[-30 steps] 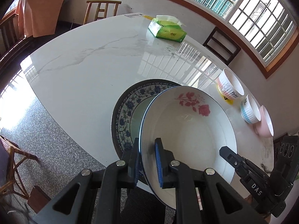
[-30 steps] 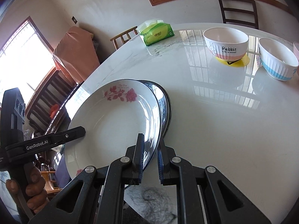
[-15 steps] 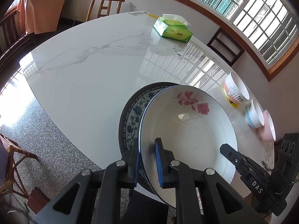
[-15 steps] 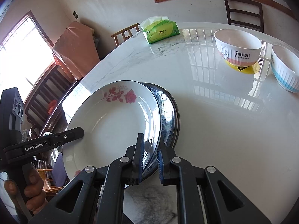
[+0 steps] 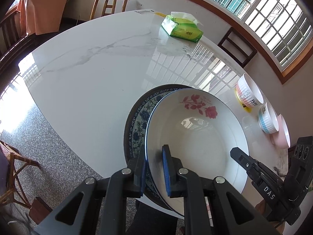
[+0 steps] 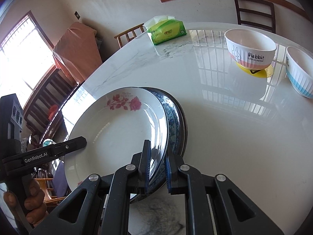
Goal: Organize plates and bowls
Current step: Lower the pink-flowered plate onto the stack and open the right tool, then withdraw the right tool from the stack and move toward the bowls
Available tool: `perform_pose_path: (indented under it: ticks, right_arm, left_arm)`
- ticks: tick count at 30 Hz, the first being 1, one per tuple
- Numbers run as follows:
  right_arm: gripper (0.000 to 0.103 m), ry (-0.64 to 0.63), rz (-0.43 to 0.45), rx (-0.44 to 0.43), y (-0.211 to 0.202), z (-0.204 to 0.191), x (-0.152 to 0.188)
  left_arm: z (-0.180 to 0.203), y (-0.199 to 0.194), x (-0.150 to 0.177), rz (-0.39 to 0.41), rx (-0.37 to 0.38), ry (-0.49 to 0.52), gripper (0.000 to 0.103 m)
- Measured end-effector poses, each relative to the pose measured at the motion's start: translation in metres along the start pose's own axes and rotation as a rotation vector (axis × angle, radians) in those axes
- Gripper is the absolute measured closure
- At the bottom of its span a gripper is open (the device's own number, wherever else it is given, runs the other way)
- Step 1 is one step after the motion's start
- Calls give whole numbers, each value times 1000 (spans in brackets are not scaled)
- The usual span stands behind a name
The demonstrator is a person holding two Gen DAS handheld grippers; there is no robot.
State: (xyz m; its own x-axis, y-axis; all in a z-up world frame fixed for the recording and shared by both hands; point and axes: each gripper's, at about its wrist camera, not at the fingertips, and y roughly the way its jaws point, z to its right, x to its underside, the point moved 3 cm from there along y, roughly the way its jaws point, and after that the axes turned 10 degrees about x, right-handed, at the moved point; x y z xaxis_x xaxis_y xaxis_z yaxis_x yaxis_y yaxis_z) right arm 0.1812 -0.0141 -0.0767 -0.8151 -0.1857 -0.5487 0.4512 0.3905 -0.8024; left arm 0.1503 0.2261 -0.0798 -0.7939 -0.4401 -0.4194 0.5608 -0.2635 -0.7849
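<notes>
A: Clamping the near rim of the rose plate (image 5: 197, 137), the left gripper (image 5: 154, 168) has its pads nearly together with the rim pinched between them, at 6 o'clock in its own view

B: Same from the other side. The right gripper (image 6: 157, 166) is almost closed on the rim of the rose plate (image 6: 117, 129), though its outer pad looks to lie against the blue patterned plate (image 6: 173, 117) too; I cannot tell whether it grips one rim or both

A: That patterned plate (image 5: 137, 121) sits under the rose one, showing as a crescent at 9 o'clock of it. Both are at the near edge of the white marble desk (image 5: 88, 74), the rose plate overhanging the edge toward the grippers

B: Farther off, at 1 o'clock in the right view, a Rabbit bowl (image 6: 250, 47) stands on a yellow coaster (image 6: 254, 71), with a blue striped bowl (image 6: 299, 72) just beside it at 2 o'clock

A: A pink bowl (image 5: 281, 131) comes next in that row, seen at 3 o'clock from the left

B: Farthest, at 12 o'clock, a green tissue pack (image 6: 166, 31) lies near the desk's far edge
</notes>
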Motion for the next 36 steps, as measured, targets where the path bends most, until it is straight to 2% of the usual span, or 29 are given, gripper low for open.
perform_pose_path:
  ticks: [23, 26, 31, 36]
  right_arm:
    - [89, -19, 0, 20, 13, -3, -1]
    - [89, -20, 1, 19, 14, -4, -1]
    - [89, -30, 17, 33, 14, -6, -2]
    - [87, -61, 71, 91, 10, -9, -3]
  left_arm:
    - [-7, 1, -2, 10, -21, -7, 88]
    - [-8, -4, -3, 39, -30, 5, 88]
    - [3, -27, -8, 131, -56, 63, 88]
    - [13, -33, -4, 128, -28, 88, 88]
